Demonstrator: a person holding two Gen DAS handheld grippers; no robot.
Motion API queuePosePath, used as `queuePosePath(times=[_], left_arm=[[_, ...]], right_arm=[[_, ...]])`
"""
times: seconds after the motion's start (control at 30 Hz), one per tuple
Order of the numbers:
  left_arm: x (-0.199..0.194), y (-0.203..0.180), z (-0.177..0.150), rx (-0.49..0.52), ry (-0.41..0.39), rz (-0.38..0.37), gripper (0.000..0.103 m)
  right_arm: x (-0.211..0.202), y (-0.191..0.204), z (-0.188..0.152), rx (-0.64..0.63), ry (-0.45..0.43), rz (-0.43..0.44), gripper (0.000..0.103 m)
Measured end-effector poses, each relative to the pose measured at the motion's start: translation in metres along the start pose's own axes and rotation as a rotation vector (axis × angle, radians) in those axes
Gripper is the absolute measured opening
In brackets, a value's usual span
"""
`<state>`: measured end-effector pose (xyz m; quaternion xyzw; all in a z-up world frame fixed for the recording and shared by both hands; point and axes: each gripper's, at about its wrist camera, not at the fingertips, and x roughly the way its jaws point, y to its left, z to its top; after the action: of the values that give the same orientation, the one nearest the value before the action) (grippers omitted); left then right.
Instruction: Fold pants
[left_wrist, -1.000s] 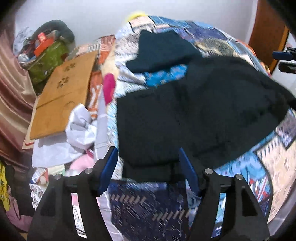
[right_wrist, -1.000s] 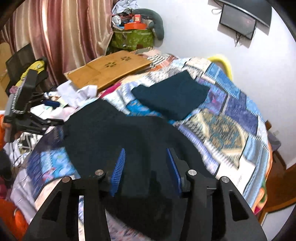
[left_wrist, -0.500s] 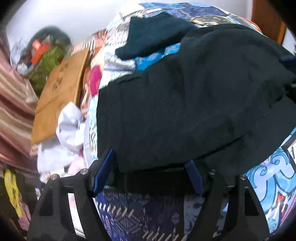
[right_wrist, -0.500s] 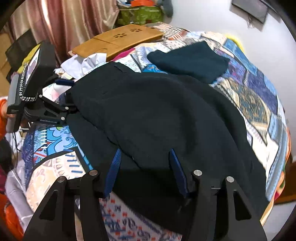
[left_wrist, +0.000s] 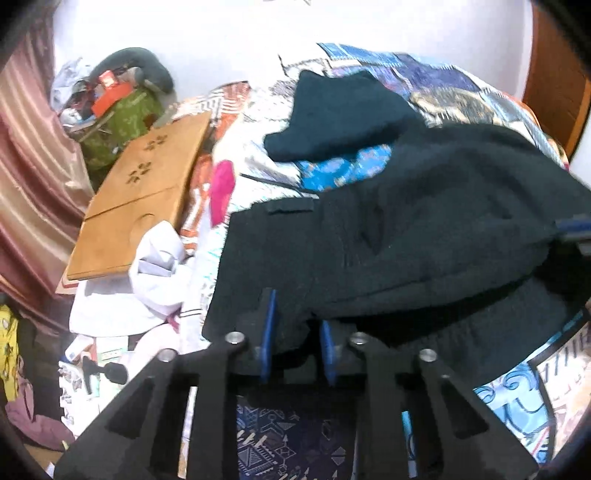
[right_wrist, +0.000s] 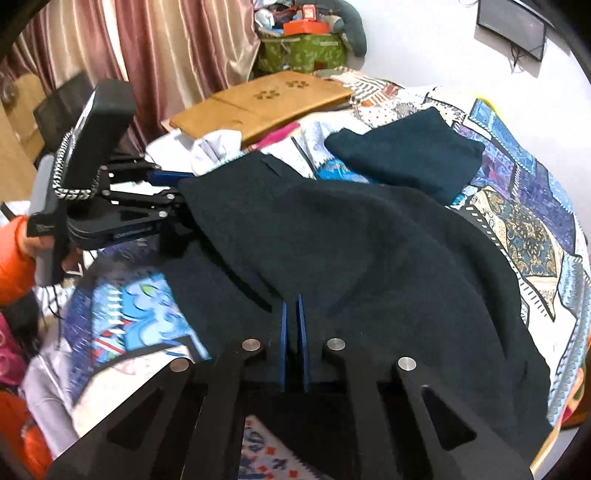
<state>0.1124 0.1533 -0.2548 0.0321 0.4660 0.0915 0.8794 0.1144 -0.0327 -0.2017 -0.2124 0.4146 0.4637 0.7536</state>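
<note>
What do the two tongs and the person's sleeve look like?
Both tongs, left and right, are black angular frames with silver bolts and blue pads. From the right wrist view, the left one has a black box, a braided cord, and an orange sleeve behind it.

Patchwork bedspread (right_wrist: 517, 206) is covering the bed. White wall (left_wrist: 229, 33) is running behind it, pink striped curtains (right_wrist: 155, 48) hanging at left. Wooden lap desk (left_wrist: 140, 199) is lying at bed edge. Dark screen (right_wrist: 511, 24), possibly a TV, is sitting on wall.
</note>
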Motion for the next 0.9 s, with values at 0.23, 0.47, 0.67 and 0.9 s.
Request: queuePosePath(times=[0.23, 0.47, 0.67, 0.9], left_arm=[[-0.015, 0.015, -0.017, -0.028, 0.029, -0.026, 0.018], [0.001, 0.008, -0.049, -0.035, 0.172, -0.069, 0.024], [-0.037, 0.009, -0.031, -0.015, 0.123, -0.109, 0.053], [-0.061, 0.0, 0.018, -0.044, 0.013, -0.061, 0.087]], right_arm=[[-0.001, 0.018, -0.008, 0.009, 0.019, 0.086, 0.005], [-0.001, -0.004, -0.023, 0.176, 0.048, 0.14, 0.019], [-0.062, -0.041, -0.039, 0.241, -0.104, 0.026, 0.04], [-0.118, -0.121, -0.088, 0.447, -0.232, -0.205, 0.047]])
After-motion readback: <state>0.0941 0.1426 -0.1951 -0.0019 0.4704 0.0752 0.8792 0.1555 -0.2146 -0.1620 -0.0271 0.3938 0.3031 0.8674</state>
